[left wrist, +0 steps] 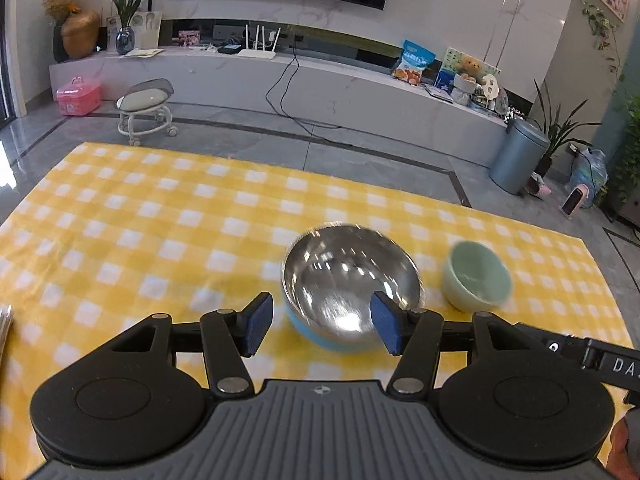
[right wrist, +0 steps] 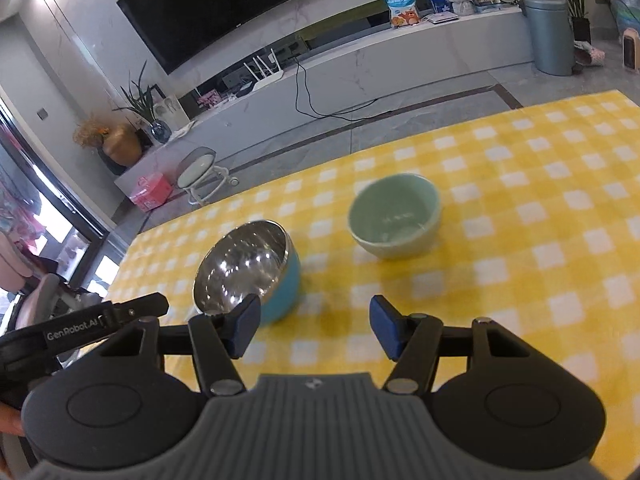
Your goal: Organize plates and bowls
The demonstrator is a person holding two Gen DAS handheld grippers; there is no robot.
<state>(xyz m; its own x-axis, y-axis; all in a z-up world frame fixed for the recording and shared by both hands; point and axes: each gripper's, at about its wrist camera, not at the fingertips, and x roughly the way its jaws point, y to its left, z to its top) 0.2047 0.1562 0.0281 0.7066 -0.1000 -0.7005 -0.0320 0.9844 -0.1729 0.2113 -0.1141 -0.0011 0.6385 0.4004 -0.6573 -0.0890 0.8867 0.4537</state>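
left wrist: looks down-forward, close over steel bowl [left wrist: 352, 280] | right wrist: same, tilted | shared: both bowls, tablecloth [left wrist: 160, 220]

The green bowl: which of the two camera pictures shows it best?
The right wrist view: the green bowl sits near the middle, whole, with its empty inside visible. In the left wrist view the same bowl is smaller, blurred and off to the right, beside the steel bowl.

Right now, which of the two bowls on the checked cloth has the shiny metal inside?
The blue-sided bowl, left of the pale green bowl in the right wrist view. Its inside mirrors the room; the green one is matte ceramic throughout.
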